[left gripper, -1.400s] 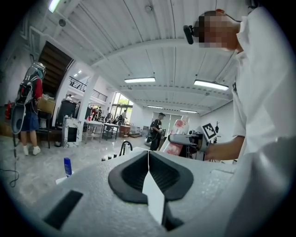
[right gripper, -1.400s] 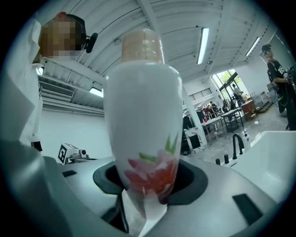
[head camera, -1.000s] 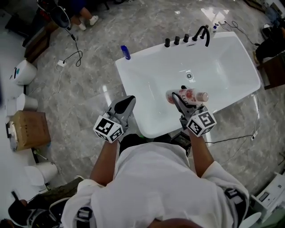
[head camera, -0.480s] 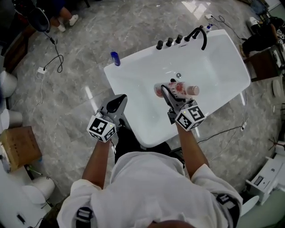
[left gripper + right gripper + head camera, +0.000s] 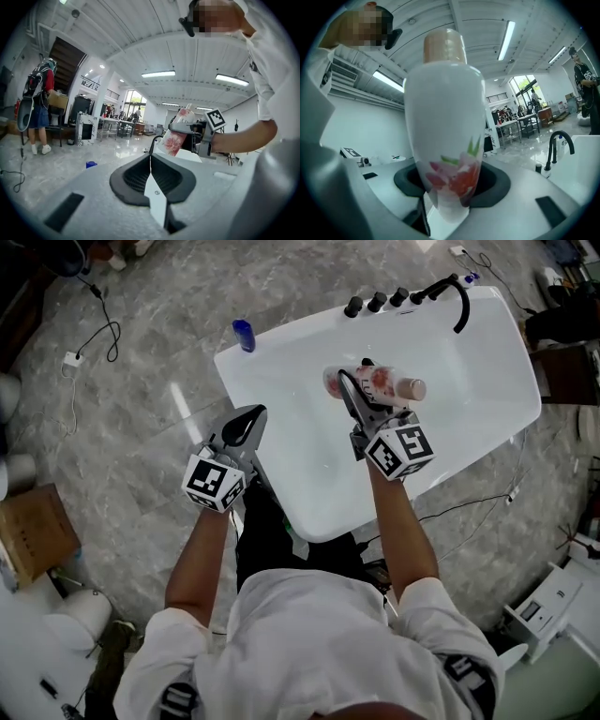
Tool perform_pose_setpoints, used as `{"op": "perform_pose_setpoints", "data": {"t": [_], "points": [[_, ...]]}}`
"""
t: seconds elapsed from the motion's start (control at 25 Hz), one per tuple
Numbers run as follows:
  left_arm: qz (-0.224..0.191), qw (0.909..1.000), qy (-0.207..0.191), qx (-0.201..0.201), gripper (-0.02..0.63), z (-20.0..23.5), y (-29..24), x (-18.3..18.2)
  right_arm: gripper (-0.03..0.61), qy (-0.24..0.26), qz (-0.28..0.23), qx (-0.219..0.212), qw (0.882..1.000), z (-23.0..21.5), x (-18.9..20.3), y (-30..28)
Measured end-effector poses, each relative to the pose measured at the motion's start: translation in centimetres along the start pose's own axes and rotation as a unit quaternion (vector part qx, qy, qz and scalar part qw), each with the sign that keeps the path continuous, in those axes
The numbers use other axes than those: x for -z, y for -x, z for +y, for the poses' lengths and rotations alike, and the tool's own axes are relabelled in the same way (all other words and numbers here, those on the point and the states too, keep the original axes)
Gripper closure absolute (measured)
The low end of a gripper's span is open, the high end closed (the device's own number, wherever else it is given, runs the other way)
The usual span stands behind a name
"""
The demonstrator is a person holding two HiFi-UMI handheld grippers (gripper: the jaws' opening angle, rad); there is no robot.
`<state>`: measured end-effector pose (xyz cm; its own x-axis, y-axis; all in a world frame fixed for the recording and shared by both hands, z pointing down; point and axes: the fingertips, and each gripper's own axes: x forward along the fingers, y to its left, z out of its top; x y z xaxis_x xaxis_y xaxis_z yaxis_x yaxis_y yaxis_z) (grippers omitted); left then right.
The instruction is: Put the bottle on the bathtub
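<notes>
A white bottle [image 5: 389, 385] with red flower print and a tan cap lies crosswise in my right gripper [image 5: 352, 385], which is shut on its body. It hangs over the basin of the white bathtub [image 5: 487, 418], close to the black knobs [image 5: 376, 303]. In the right gripper view the bottle [image 5: 445, 126] stands upright and fills the middle, hiding the jaws. My left gripper [image 5: 246, 424] is shut and empty, just outside the tub's left rim. From the left gripper [image 5: 151, 161] view the bottle [image 5: 176, 138] shows ahead.
A black curved faucet [image 5: 454, 294] rises at the tub's far end. A small blue object [image 5: 244, 334] sits at the tub's far left corner. Cables [image 5: 98, 329] trail on the marble floor, and a cardboard box [image 5: 28, 531] stands at left. A person [image 5: 40, 93] stands far off.
My right gripper has carried the bottle farther along the tub toward the knobs and faucet. The left gripper has stayed shut beside the tub's left rim.
</notes>
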<state>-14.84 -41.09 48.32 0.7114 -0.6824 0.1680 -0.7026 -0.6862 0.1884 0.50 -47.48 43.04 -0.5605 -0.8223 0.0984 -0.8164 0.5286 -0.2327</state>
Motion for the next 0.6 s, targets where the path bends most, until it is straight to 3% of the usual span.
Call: {"op": "perform_pose_setpoints", "data": {"t": [0.48,0.6], "points": [[-0.002,0.9994,-0.02,-0.03,0.595,7.0,-5.9,3.8,0.351,0.038,0.01,0.022,0.999,-6.5,7.0,-11.4],[-0.004,0.9996,-0.006,-0.028,0.595,8.2,-7.4,5.6,0.351,0.036,0.02,0.029,0.999,-8.4,9.2,-14.0]]}}
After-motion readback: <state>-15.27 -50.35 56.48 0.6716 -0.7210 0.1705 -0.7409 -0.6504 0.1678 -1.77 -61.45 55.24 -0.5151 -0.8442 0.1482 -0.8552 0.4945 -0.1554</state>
